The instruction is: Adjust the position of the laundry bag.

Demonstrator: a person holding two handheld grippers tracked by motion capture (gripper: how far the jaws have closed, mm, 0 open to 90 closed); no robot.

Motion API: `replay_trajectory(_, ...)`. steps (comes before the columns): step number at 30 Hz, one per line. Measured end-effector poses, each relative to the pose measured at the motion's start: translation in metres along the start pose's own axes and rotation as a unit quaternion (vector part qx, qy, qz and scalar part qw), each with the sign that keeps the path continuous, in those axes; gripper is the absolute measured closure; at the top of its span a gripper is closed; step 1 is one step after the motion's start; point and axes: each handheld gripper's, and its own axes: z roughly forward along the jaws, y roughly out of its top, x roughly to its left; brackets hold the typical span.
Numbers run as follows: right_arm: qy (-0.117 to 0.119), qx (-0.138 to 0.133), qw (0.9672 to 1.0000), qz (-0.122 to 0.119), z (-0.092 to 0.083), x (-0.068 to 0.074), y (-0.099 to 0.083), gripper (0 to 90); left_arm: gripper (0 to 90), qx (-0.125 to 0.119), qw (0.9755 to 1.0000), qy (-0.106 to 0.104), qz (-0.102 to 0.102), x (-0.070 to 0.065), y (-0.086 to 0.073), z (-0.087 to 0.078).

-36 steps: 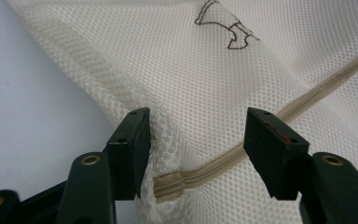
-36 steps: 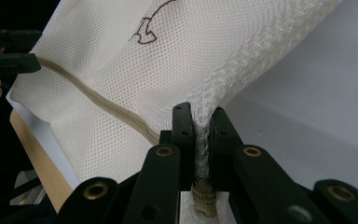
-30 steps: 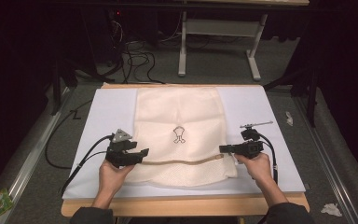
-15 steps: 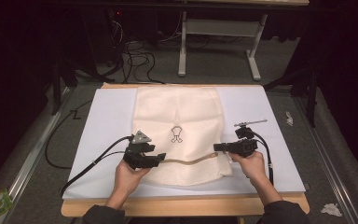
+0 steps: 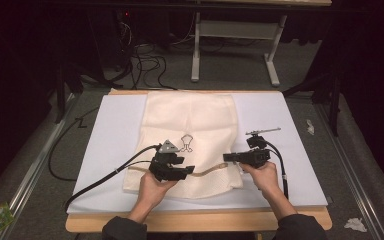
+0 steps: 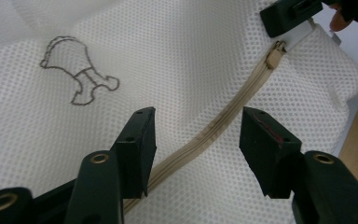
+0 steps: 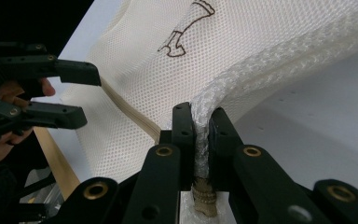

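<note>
A cream mesh bag (image 5: 195,120) with a small brown outline print (image 5: 186,142) lies flat on the white board (image 5: 300,150). Its tan zipper (image 6: 223,116) runs along the near edge. My right gripper (image 7: 203,126) is shut on the bag's bunched mesh at the zipper's end, lifting that corner slightly; in the high view it is the right gripper (image 5: 226,158). My left gripper (image 6: 198,135) is open, one jaw on each side of the zipper with no pad pressing on it. Its jaws have just been closing. The zipper's slider (image 6: 275,56) sits close to the right gripper.
A thin metal tool (image 5: 262,131) lies on the board just beyond the right hand. Black cables (image 5: 105,177) trail off the board's left side. The wooden table edge (image 5: 205,222) runs along the front. Metal table legs (image 5: 196,55) stand on the floor behind.
My left gripper has slid right along the bag's near edge toward the right gripper, and its jaws have narrowed. The right gripper keeps its hold on the corner.
</note>
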Motion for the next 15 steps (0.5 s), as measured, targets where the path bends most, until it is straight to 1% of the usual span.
replay_trajectory(3, 0.003, -0.002, 1.0, -0.001, 0.003, 0.004, 0.001, 85.3, 50.4, -0.001, 0.9999, -0.01, 0.007, -0.005, 0.002, 0.005)
replay_trajectory(4, 0.004, -0.003, 1.0, -0.003, 0.005, 0.005, 0.002, 85.2, 51.3, -0.001, 0.9998, -0.014, 0.011, -0.007, 0.003, 0.006)
replay_trajectory(7, 0.004, -0.001, 0.9999, -0.011, 0.009, 0.01, 0.004, 85.2, 53.6, -0.002, 0.9996, -0.024, 0.016, -0.011, 0.004, 0.009)
replay_trajectory(11, 0.004, 0.0, 0.9999, -0.016, 0.012, 0.015, 0.006, 85.2, 56.3, -0.001, 0.999, -0.041, 0.017, -0.015, 0.007, 0.012)
replay_trajectory(12, 0.004, -0.001, 0.9998, -0.018, 0.013, 0.015, 0.006, 85.2, 56.9, -0.001, 0.999, -0.041, 0.019, -0.016, 0.008, 0.013)
replay_trajectory(14, 0.003, -0.001, 0.9998, -0.019, 0.014, 0.016, 0.006, 85.3, 57.9, 0.0, 0.999, -0.031, 0.032, -0.019, 0.009, 0.014)
replay_trajectory(15, 0.003, -0.001, 0.9998, -0.021, 0.014, 0.016, 0.006, 85.2, 58.9, 0.001, 0.9989, -0.033, 0.034, -0.02, 0.009, 0.015)
